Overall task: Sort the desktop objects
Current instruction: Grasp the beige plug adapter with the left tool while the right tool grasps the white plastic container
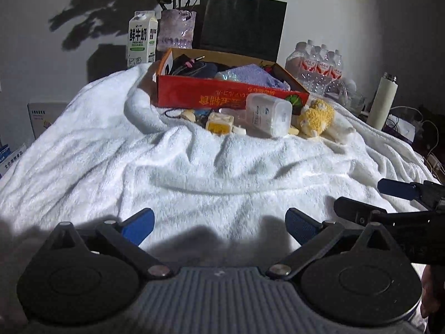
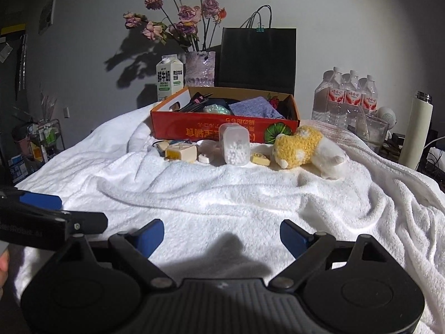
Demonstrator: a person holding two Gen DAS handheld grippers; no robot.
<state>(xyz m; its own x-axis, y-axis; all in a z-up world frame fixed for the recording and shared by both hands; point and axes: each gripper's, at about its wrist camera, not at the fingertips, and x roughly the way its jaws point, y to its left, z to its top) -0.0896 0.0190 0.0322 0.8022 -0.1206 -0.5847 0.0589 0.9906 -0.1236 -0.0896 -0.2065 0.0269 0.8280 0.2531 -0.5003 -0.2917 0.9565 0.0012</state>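
While both claws hang low over the near edge, the white fleece blanket (image 2: pixel 222 194) dominates everything, thrown rumpled over the desktop, I'd guess as a soft work surface. Against the wall behind stand a black paper bag (image 2: pixel 258 58), a vase of dried roses (image 2: pixel 199 68) and a milk carton (image 2: pixel 169 76), seemingly parked out of the way; a pack of water bottles (image 2: pixel 347 97) and a cream flask (image 2: pixel 417 130) sit off to the right. Toward the far side of the blanket sits the open red cardboard box (image 2: pixel 222 132), already holding a bluish cloth, dark cables and other bits, so it looks like the sorting bin. Just in front of it the loose things wait in a row: a yellow-and-white plush toy (image 2: pixel 303 147) lying on its side, a clear cotton-swab container (image 2: pixel 235 144) standing upright, a small yellow box (image 2: pixel 180 151), and little white and yellow pieces I cannot identify. Well short of that row, the left gripper (image 1: pixel 219 224) and right gripper (image 2: pixel 221 235) both stand spread wide, empty, side by side over bare blanket.
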